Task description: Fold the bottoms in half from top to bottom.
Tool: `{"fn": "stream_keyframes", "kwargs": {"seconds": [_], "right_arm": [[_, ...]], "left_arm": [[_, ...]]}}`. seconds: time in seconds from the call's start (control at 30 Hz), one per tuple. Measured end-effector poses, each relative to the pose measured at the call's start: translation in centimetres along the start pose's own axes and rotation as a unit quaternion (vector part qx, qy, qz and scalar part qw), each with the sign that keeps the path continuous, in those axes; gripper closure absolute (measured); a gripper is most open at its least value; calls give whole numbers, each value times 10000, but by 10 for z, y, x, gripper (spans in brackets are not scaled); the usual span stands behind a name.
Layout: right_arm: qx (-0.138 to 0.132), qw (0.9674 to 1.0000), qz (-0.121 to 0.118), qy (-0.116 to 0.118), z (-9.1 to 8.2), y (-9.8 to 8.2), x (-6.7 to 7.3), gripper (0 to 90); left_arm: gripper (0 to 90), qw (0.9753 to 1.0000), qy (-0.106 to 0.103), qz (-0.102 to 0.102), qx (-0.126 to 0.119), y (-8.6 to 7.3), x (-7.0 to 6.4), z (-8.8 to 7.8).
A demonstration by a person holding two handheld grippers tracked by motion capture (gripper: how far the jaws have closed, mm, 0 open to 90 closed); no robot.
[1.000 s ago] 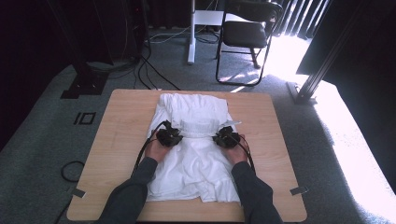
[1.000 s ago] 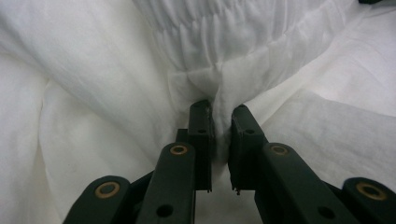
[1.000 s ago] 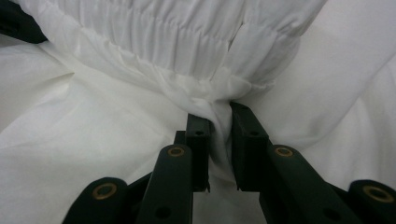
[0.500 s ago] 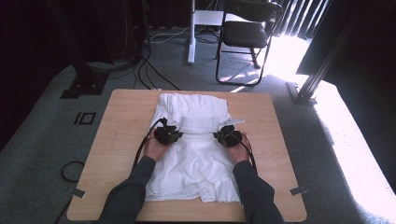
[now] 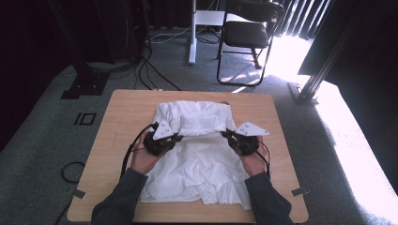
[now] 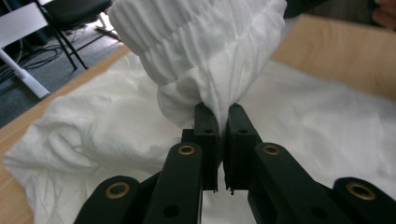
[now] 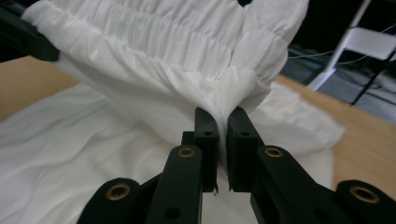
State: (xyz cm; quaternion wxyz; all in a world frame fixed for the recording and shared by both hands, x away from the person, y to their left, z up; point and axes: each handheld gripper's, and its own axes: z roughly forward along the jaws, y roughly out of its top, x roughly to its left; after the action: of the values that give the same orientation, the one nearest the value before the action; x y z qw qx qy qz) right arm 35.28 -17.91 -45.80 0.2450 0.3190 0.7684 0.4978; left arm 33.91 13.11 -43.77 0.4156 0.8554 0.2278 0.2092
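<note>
White garment (image 5: 197, 154) is spread on wooden table (image 5: 117, 117), centre. Its gathered waistband (image 5: 202, 123) is lifted and pinched at left end by left gripper (image 6: 217, 122), at right end by right gripper (image 7: 218, 122), jaws clamped on cloth.

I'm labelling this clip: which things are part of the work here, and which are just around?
In use:
- white garment
- left tool, shut on its gathered band
- right tool, shut on the same band
- table

Just around:
- black chair
- floor cables
</note>
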Motion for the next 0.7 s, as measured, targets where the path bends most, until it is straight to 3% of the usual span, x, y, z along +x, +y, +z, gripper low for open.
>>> {"fn": "stream_keyframes", "kwargs": {"seconds": [0.07, 0.1, 0.13, 0.17, 0.23, 0.27, 0.37, 0.43, 0.47, 0.5, 0.53, 0.57, 0.6, 0.63, 0.7], "right_arm": [[221, 9995, -209, 103, -2, -21, 10, 837], [333, 9991, -203, 167, 0, -28, 11, 827], [730, 9969, -82, 272, 7, -50, 13, 788], [730, 9969, -82, 272, 7, -50, 13, 788], [839, 9960, -4, 306, 9, -57, 12, 755], [1105, 9927, 201, 434, 13, -72, 8, 599], [952, 9940, 316, 431, 5, -67, 1, 547], [840, 9947, 417, 427, 2, -63, -3, 547], [650, 9948, 670, 399, -2, -55, -14, 642], [611, 9944, 795, 342, -2, -51, -19, 729], [611, 9944, 795, 342, -2, -51, -19, 729], [656, 9931, 953, 173, 4, -45, -29, 811], [656, 9931, 953, 173, 4, -45, -29, 811], [898, 9896, 1122, -10, 18, -42, -38, 831], [959, 9885, 1171, -75, 25, -41, -41, 832]], "left_arm": [[825, 9993, -161, 68, 336, -12, -10, 8], [805, 9983, -166, 153, 528, -18, -14, 14], [774, 9971, -275, 126, 694, -24, -15, 21], [774, 9967, -313, 72, 744, -27, -15, 25], [733, 9965, -316, 7, 770, -30, -13, 28], [668, 9969, -265, -181, 720, -31, -6, 31], [661, 9976, -69, -601, 332, -27, 11, 26], [692, 9976, -69, -601, 332, -27, 11, 26], [795, 9965, 67, -811, 197, -26, 19, 25], [862, 9943, 144, -1037, 219, -28, 28, 29], [894, 9943, 144, -1037, 219, -28, 28, 29], [900, 9925, 191, -1181, 265, -29, 32, 33], [900, 9903, 167, -1333, 364, -32, 36, 39], [900, 9881, 104, -1473, 423, -34, 39, 45], [900, 9855, -16, -1602, 563, -38, 41, 58]]}}
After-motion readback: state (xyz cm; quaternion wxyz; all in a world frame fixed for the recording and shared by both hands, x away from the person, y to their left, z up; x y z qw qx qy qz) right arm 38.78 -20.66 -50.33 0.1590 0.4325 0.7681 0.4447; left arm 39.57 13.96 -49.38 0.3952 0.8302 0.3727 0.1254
